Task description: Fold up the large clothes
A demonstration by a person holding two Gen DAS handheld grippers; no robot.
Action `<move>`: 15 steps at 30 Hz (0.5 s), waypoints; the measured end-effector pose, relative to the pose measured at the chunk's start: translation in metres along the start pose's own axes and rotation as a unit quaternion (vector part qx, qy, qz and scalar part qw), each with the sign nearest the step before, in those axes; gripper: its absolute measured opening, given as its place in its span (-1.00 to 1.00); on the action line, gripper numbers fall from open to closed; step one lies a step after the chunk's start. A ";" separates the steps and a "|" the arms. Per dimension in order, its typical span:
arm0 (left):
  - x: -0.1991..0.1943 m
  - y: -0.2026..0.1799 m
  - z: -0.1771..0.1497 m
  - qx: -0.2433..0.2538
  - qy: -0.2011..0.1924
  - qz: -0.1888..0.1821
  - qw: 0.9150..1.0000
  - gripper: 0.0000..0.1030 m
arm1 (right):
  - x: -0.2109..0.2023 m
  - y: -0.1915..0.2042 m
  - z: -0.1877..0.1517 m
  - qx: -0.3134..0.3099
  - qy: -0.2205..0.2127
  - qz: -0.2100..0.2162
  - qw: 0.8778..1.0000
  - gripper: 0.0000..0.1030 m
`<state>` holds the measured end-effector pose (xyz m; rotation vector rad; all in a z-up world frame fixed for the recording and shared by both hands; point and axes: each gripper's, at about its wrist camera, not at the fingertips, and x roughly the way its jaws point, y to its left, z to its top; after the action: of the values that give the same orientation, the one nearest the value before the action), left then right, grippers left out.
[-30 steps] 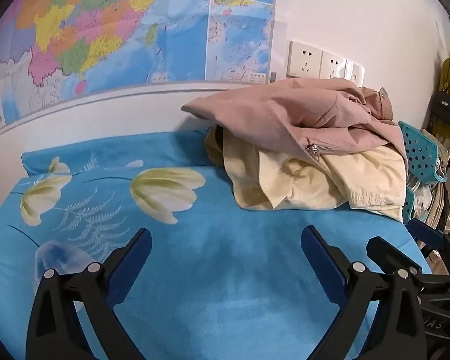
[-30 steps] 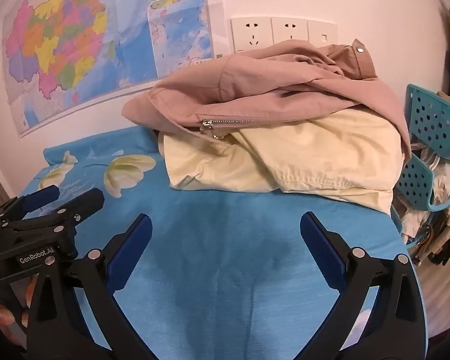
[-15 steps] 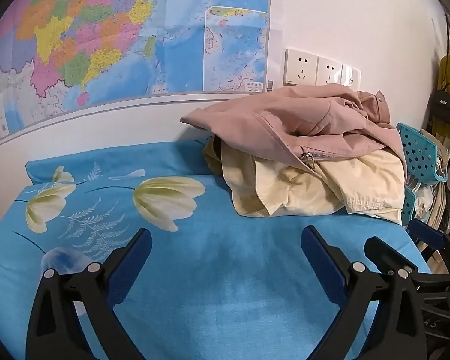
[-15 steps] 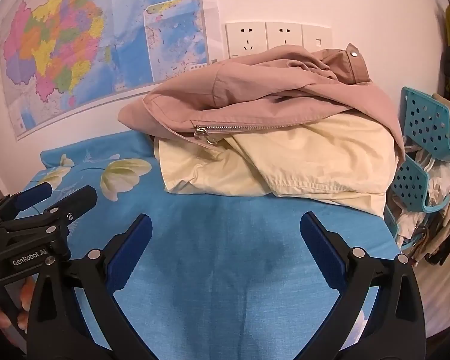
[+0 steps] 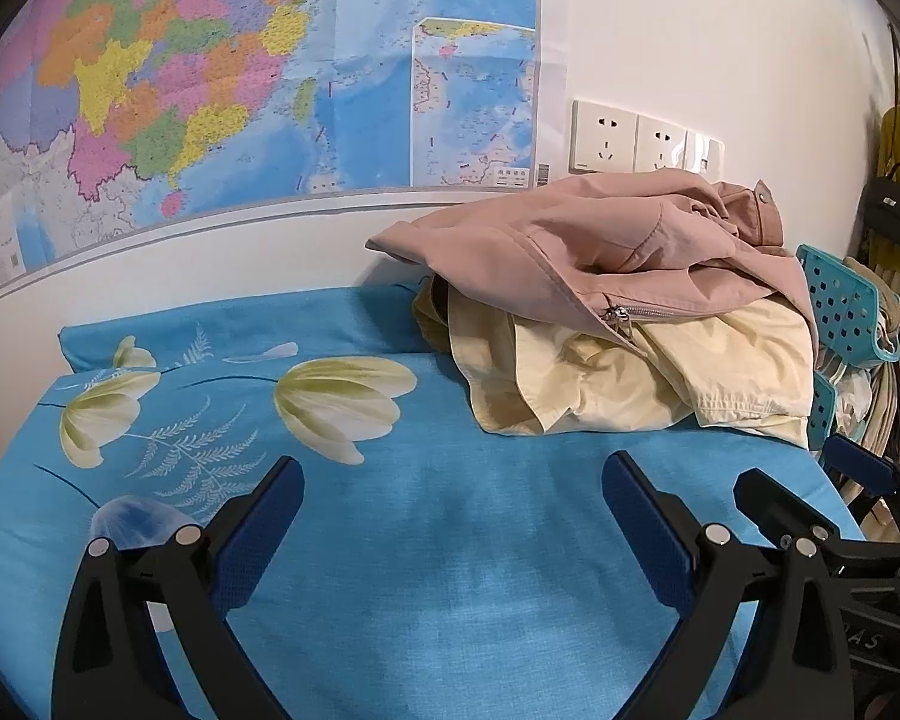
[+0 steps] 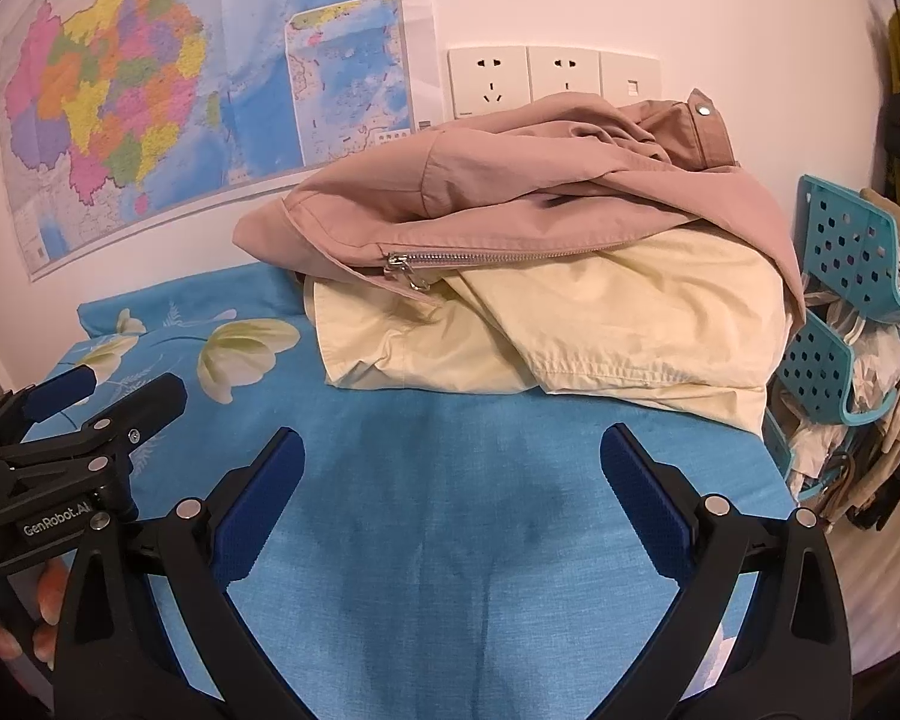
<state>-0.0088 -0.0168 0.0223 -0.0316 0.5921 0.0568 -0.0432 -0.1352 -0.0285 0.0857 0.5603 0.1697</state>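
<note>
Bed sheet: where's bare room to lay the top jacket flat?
Free: the sheet between both open tools and the pile, and leftward over the flower print. Crowded: the back right corner, where the pink jacket lies on the yellow garment, baskets alongside.

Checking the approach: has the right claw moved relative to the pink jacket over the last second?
Yes. The right claw has drawn back and slightly left: against the wall sockets, the pink jacket sits lower and further right, with more blue sheet ahead.
</note>
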 end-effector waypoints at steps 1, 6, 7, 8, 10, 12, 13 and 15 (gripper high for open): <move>0.000 0.000 0.000 0.000 0.000 -0.001 1.000 0.87 | 0.000 0.000 0.000 0.000 0.000 0.000 1.000 0.89; 0.000 0.000 0.000 0.000 0.002 -0.001 1.000 0.87 | 0.001 0.001 -0.001 0.000 0.000 0.000 1.000 0.89; 0.000 0.000 0.000 -0.001 0.003 -0.002 1.000 0.87 | 0.001 0.001 -0.001 0.000 0.000 0.002 1.000 0.89; 0.000 0.000 0.000 -0.001 0.002 -0.001 1.000 0.87 | 0.001 0.000 -0.001 0.000 0.000 0.002 1.000 0.89; 0.000 -0.001 0.000 -0.002 0.003 -0.001 1.000 0.87 | 0.001 0.000 -0.001 0.000 0.000 0.003 1.000 0.89; 0.000 -0.001 0.000 -0.001 0.003 0.000 1.000 0.87 | 0.001 0.000 -0.001 0.000 0.000 0.002 1.000 0.89; 0.001 -0.001 0.000 -0.001 0.003 0.000 1.000 0.87 | 0.001 0.000 -0.001 0.000 0.000 0.001 1.000 0.89; 0.001 -0.001 -0.001 -0.001 0.003 0.001 1.000 0.87 | 0.001 0.000 -0.001 0.001 0.001 0.003 1.000 0.89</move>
<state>-0.0086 -0.0182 0.0215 -0.0333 0.5978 0.0589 -0.0427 -0.1345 -0.0300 0.0883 0.5617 0.1745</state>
